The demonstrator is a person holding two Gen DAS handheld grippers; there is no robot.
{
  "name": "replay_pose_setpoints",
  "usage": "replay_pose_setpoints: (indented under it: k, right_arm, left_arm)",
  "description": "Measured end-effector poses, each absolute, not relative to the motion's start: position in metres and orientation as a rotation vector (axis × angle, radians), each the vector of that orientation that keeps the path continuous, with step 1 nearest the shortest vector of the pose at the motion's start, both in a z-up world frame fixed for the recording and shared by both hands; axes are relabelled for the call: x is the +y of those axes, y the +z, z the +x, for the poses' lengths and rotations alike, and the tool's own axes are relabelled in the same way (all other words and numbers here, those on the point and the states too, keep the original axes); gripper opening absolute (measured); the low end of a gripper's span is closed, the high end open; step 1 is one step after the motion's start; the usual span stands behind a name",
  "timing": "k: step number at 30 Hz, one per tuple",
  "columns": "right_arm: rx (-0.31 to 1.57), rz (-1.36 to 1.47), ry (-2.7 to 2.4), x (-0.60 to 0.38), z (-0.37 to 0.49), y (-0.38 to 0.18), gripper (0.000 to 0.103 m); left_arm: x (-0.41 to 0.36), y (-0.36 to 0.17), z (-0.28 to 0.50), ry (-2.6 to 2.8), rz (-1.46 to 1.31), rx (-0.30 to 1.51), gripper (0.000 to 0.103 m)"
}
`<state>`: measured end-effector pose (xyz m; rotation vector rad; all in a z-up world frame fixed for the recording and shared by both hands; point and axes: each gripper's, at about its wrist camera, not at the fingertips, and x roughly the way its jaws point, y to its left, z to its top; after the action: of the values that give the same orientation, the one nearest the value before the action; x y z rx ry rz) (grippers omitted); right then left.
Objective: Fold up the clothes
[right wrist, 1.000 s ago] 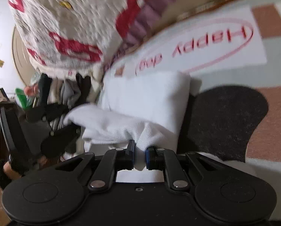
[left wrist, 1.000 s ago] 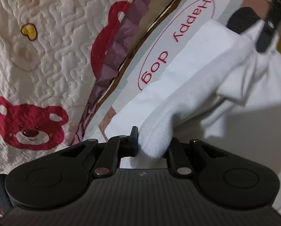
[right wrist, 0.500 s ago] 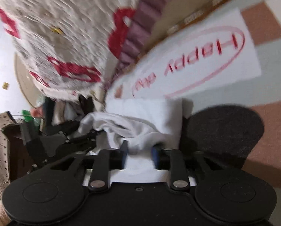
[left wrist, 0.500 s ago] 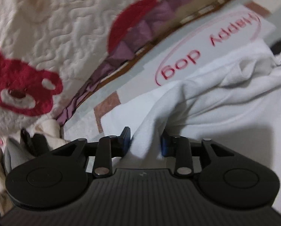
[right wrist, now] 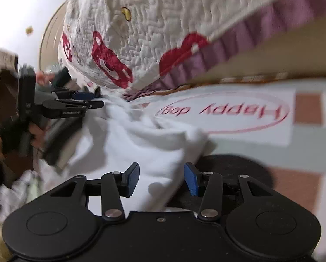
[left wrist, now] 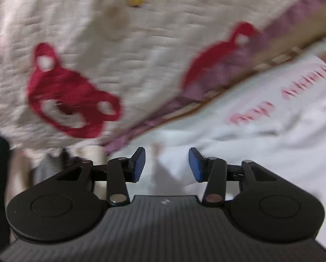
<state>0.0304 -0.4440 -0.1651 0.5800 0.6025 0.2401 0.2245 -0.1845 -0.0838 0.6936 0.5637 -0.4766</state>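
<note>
A white garment (right wrist: pixel 141 144) lies folded on the "Happy dog" mat (right wrist: pixel 239 113). My right gripper (right wrist: pixel 160 180) is open, its blue pads either side of the garment's near edge without gripping it. My left gripper (left wrist: pixel 167 164) is open and empty just above the garment's left edge (left wrist: pixel 261 152). It also shows in the right wrist view (right wrist: pixel 91 100), at the garment's far left corner, held by a hand. The left wrist view is blurred by motion.
A quilted cream bedspread with red bears (right wrist: pixel 123 50) and a purple ruffle (right wrist: pixel 228 50) hangs behind the mat. A pile of other clothes (right wrist: pixel 16 187) lies at the left. A dark patch of the mat (right wrist: pixel 239 170) sits right of the garment.
Both grippers have opened and let go of the white garment, which now lies on the mat. The left gripper has swung left, toward the bedspread.
</note>
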Motion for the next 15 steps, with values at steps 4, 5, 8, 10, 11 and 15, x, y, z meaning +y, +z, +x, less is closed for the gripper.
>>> replay_pose_setpoints:
  k: [4, 5, 8, 10, 11, 15]
  right_arm:
    - [0.575, 0.654, 0.209, -0.450, 0.038, -0.177, 0.051]
    - [0.559, 0.648, 0.193, -0.449, 0.037, -0.179, 0.051]
    - [0.512, 0.613, 0.171, -0.448, 0.039, -0.180, 0.032]
    - [0.528, 0.548, 0.203, -0.444, 0.045, -0.175, 0.009]
    - [0.527, 0.536, 0.200, -0.443, 0.045, -0.169, 0.009]
    - [0.481, 0.506, 0.200, -0.446, 0.046, -0.139, 0.008]
  left_arm:
    - [-0.176, -0.078, 0.220, -0.563, 0.568, 0.602, 0.044]
    - [-0.178, -0.084, 0.215, -0.595, 0.589, 0.617, 0.044]
    - [-0.186, -0.115, 0.201, -0.656, 0.676, 0.677, 0.045]
    - [-0.188, -0.130, 0.197, -0.670, 0.689, 0.725, 0.044]
    - [-0.187, -0.134, 0.199, -0.658, 0.656, 0.753, 0.044]
    - [-0.186, -0.136, 0.222, -0.642, 0.527, 0.811, 0.046]
